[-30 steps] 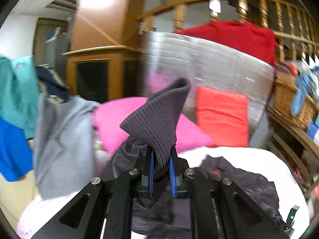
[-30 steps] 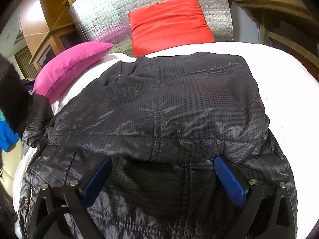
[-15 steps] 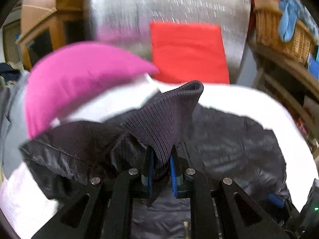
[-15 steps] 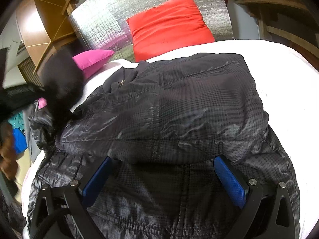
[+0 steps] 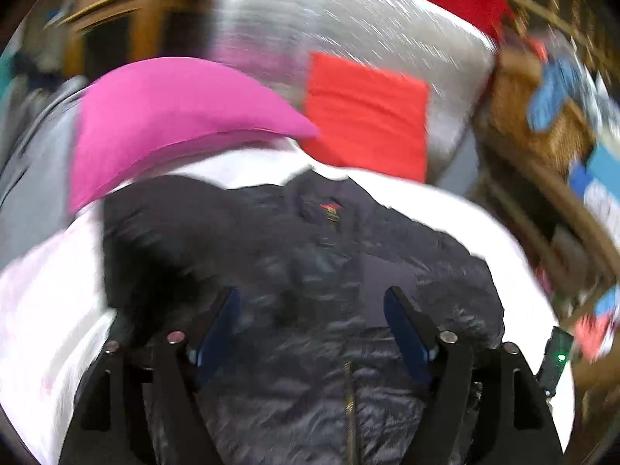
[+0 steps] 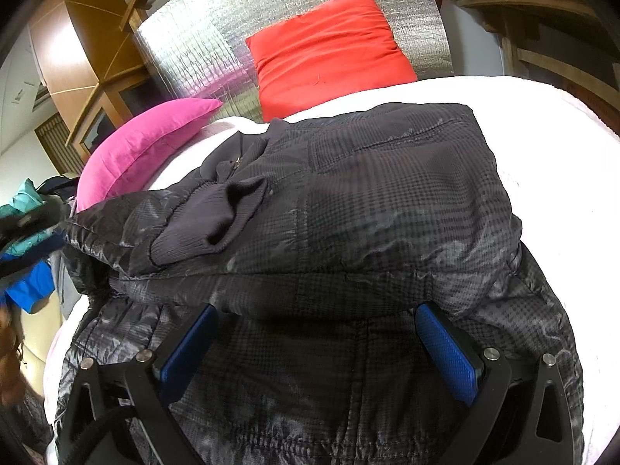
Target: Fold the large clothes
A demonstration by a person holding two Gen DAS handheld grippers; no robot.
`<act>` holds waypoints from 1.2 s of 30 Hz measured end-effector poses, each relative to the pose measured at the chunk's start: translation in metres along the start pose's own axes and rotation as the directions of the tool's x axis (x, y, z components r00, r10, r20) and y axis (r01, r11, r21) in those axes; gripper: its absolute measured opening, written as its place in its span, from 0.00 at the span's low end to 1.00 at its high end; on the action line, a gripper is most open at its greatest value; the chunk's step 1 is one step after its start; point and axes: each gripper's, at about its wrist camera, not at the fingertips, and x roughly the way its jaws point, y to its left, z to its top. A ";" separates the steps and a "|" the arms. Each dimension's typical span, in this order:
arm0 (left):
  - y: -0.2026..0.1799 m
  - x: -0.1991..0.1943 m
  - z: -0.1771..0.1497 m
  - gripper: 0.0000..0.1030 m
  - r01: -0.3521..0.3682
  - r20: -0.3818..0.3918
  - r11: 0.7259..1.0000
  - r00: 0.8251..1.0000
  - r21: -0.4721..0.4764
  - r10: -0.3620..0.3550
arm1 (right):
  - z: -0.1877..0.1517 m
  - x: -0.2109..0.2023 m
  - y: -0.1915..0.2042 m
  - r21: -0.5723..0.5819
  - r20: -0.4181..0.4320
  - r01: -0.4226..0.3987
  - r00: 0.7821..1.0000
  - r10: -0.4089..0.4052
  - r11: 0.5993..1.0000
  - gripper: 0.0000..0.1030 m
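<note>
Sleeve dropped across the jacket, both grippers empty.

The jacket (image 6: 387,201) lies on the white bed (image 6: 542,124), its cuff (image 6: 217,217) resting at ten o'clock on the folded body. The left gripper (image 5: 312,323) has just been opening, jaws wide with nothing between them; the right gripper (image 6: 317,343) gapes too, over the hem at six o'clock. Puffy, light and slick-looking, the jacket will likely spring back, so pinch the ribbed cuff or hem.

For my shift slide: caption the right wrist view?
Open right gripper rests at dark jacket, ribbed cuff folded across its top.
</note>
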 end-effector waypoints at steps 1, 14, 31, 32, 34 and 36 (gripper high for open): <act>0.011 -0.003 -0.006 0.77 -0.016 0.026 0.999 1.000 -0.033 0.017 | 0.001 0.000 0.000 0.001 -0.005 0.002 1.000 -0.002 1.000 1.00; 0.091 -0.024 -0.024 0.77 -0.053 0.087 0.931 0.992 -0.361 0.090 | 0.045 0.002 0.055 0.373 -0.038 -0.378 0.906 0.421 0.847 0.92; 0.151 -0.042 -0.019 0.77 -0.073 0.103 0.856 0.984 -0.513 0.146 | 0.102 0.020 0.097 0.157 -0.033 -0.051 0.998 0.057 0.986 0.13; 0.155 -0.042 -0.020 0.77 -0.078 0.102 0.846 0.983 -0.527 0.154 | 0.112 0.002 0.101 0.097 0.013 -0.025 1.000 0.024 0.995 0.13; 0.158 -0.040 -0.021 0.77 -0.084 0.097 0.836 0.982 -0.542 0.161 | 0.128 -0.024 0.100 0.025 0.077 0.024 0.997 -0.026 0.999 0.13; 0.157 -0.037 -0.021 0.77 -0.090 0.088 0.838 0.983 -0.538 0.163 | 0.130 -0.031 0.095 -0.017 0.087 0.067 0.994 -0.065 0.998 0.13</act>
